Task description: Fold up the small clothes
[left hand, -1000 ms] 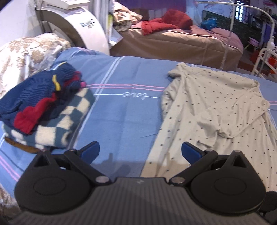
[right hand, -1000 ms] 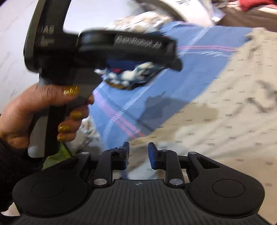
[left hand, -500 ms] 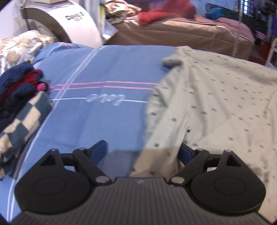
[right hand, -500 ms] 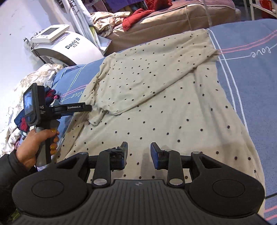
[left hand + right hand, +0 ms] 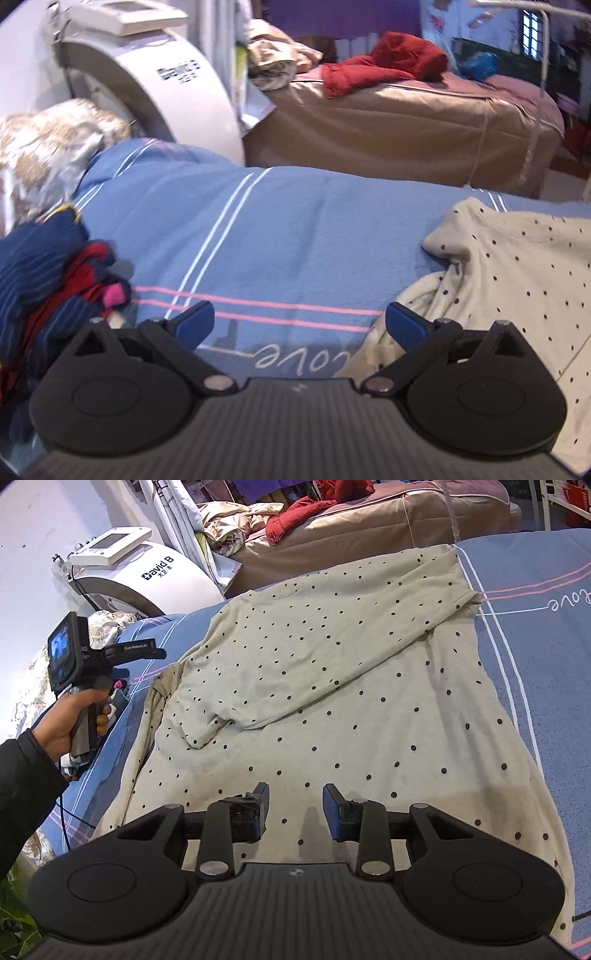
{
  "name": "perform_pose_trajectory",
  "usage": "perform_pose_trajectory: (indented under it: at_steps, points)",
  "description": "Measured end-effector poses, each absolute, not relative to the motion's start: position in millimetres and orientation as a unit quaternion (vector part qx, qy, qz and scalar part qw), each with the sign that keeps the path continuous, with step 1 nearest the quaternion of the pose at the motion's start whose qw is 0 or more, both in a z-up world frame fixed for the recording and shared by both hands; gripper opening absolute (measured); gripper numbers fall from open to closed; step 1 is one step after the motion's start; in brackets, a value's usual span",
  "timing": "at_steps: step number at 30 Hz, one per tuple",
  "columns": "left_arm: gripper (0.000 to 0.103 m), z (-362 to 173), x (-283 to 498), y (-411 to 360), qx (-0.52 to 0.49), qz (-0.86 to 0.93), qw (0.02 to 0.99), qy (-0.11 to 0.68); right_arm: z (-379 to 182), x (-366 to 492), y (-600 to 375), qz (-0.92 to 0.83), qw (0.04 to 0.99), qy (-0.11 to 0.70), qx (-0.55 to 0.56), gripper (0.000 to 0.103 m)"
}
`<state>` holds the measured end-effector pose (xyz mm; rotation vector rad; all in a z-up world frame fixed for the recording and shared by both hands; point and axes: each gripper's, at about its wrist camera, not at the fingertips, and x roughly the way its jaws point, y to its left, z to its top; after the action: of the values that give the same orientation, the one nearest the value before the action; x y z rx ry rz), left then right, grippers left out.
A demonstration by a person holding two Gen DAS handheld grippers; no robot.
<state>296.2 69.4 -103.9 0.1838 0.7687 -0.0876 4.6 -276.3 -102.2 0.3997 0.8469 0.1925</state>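
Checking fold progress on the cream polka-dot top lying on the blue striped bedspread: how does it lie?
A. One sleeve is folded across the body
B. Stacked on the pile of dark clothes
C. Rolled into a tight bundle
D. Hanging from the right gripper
A: in the right wrist view, a sleeve lies diagonally over the body of the cream polka-dot top, which is otherwise spread flat on the blue striped bedspread.

A blue striped bedspread [image 5: 295,229] carries a dotted cream shirt [image 5: 332,686] and folded clothes [image 5: 44,280].

The cream polka-dot top [image 5: 332,686] is seen as soft, matt knit cloth. The blue bedspread [image 5: 295,236] appears woven and slightly fuzzy. The white machine [image 5: 147,579] is cased in glossy plastic.
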Motion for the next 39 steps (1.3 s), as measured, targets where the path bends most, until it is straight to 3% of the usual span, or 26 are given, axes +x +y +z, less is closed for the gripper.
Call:
perform_pose_trajectory:
  at_steps: [3,5,8,9,10,12,14,17,18,19,24,29,31,33,35,37,39]
  points:
    - [0.102,-123,315,41,0.137,-0.081,0.908,0.387,-98,4,-272,0.102,0.889,0.405,0.188,0.060]
    - [0.097,-132,326,32,0.151,-0.100,0.898,0.400,-97,2,-271,0.106,0.889,0.404,0.190,0.068]
    - [0.089,-142,335,26,0.170,-0.118,0.891,0.403,-100,-3,-272,0.104,0.885,0.409,0.197,0.069]
    - [0.077,-143,336,27,0.158,-0.131,0.890,0.408,-101,-5,-273,0.102,0.883,0.413,0.201,0.069]
    - [0.057,-142,336,28,0.138,-0.155,0.888,0.411,-103,-6,-274,0.100,0.881,0.415,0.203,0.069]
    - [0.045,-140,333,32,0.106,-0.193,0.883,0.415,-107,-7,-277,0.091,0.879,0.420,0.205,0.069]
    - [0.042,-139,332,33,0.093,-0.199,0.882,0.417,-113,-6,-281,0.077,0.874,0.428,0.214,0.070]
    - [0.019,-143,335,33,0.093,-0.207,0.876,0.426,-117,-4,-284,0.071,0.872,0.428,0.228,0.070]
    - [0.004,-142,335,34,0.089,-0.204,0.877,0.426,-117,-4,-283,0.070,0.874,0.425,0.226,0.070]
    - [0.003,-141,336,34,0.082,-0.203,0.877,0.427,-115,-4,-283,0.069,0.876,0.422,0.223,0.070]
    - [0.002,-128,338,43,0.056,-0.211,0.880,0.421,-111,-3,-284,0.064,0.883,0.414,0.214,0.070]
    - [0.002,-119,361,95,0.022,-0.064,0.903,0.424,-106,4,-295,0.042,0.890,0.402,0.212,0.071]
    - [0.002,-125,369,114,0.006,-0.040,0.893,0.449,-102,9,-300,0.035,0.895,0.390,0.212,0.078]
    - [0.005,-125,368,121,0.036,-0.003,0.896,0.443,-96,15,-302,0.029,0.900,0.382,0.207,0.092]
    - [0.022,-117,360,123,0.046,-0.007,0.904,0.424,-91,21,-303,0.029,0.906,0.370,0.202,0.094]
    - [0.063,-104,343,119,0.032,-0.050,0.913,0.403,-89,26,-304,0.030,0.908,0.365,0.201,0.094]
    - [0.068,-90,319,104,0.027,-0.124,0.914,0.386,-90,28,-303,0.029,0.909,0.362,0.204,0.094]
